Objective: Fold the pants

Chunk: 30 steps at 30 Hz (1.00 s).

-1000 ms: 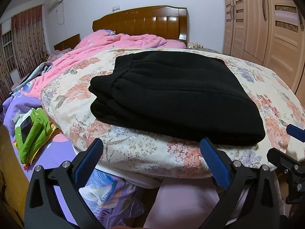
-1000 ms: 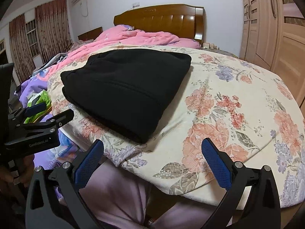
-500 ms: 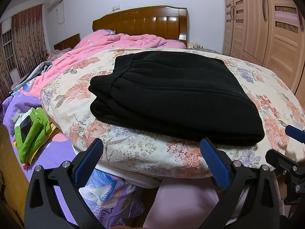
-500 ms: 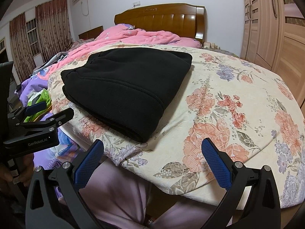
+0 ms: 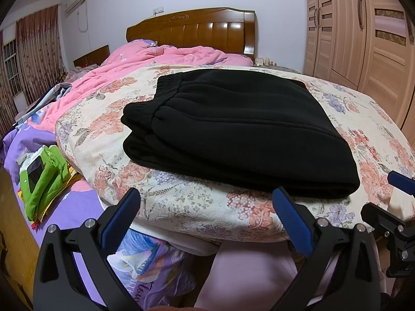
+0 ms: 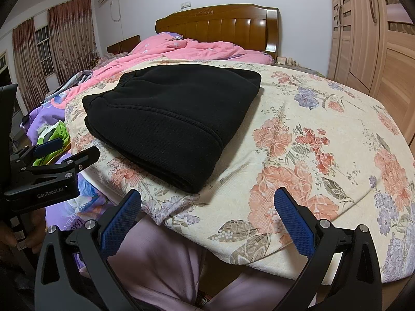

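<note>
On the flowered quilt (image 5: 197, 194) near the bed's foot, black pants (image 5: 241, 129) folded into a thick stack, waistband at the left edge; likely finished. Just short of the quilt's edge, left gripper (image 5: 207, 217) and right gripper (image 6: 207, 215) spread wide, holding nothing, well apart from the cloth, seemingly pulled back as for work done. Beyond, pink blanket (image 5: 166, 59), wooden headboard (image 5: 197, 31); off left, green bag (image 5: 49, 173). Nothing blocking the pants.
</note>
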{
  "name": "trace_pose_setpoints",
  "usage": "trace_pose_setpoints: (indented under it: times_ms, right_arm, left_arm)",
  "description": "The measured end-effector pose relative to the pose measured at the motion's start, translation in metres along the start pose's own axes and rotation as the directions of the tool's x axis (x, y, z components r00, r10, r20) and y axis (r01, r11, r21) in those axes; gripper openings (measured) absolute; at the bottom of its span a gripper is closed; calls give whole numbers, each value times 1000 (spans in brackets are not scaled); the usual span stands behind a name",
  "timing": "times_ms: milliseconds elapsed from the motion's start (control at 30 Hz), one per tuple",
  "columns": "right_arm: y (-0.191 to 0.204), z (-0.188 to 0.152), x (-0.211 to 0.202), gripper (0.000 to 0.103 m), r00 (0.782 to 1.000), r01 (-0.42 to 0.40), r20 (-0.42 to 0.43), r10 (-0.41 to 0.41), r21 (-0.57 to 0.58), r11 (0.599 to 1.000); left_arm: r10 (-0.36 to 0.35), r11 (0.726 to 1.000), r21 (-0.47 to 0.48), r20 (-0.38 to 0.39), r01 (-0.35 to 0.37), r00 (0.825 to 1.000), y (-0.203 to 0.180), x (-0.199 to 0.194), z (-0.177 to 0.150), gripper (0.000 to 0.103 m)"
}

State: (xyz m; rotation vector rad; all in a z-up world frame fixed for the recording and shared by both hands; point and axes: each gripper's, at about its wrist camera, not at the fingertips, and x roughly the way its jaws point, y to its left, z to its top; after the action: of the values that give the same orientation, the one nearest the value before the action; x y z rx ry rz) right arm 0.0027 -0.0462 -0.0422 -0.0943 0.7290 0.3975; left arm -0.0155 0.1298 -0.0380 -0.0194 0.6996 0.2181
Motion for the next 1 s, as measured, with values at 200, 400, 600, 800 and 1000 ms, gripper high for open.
trace_pose_setpoints:
  times_ms: [200, 400, 600, 800, 1000]
  right_arm:
    - [0, 0, 0, 99, 1000, 0, 1, 0, 1, 1000]
    - [0, 0, 0, 99, 1000, -1, 0, 1, 1, 1000]
    - [-1, 0, 0, 99, 1000, -2, -2, 2, 4, 1000]
    - [-2, -3, 2, 99, 1000, -5, -5, 5, 9, 1000]
    - [-2, -3, 2, 99, 1000, -6, -5, 6, 8, 1000]
  left_arm:
    - [-2, 1000, -1, -2, 2, 1000, -1, 0, 0, 101]
    - [-1, 1000, 0, -2, 1, 1000, -1, 0, 0, 101]
    - [-1, 1000, -1, -4, 1, 1000, -2, 0, 0, 101]
    - [-2, 1000, -1, -5, 2, 1000, -3, 0, -1, 101]
    - [-1, 1000, -1, -5, 1, 1000, -3, 0, -2, 101]
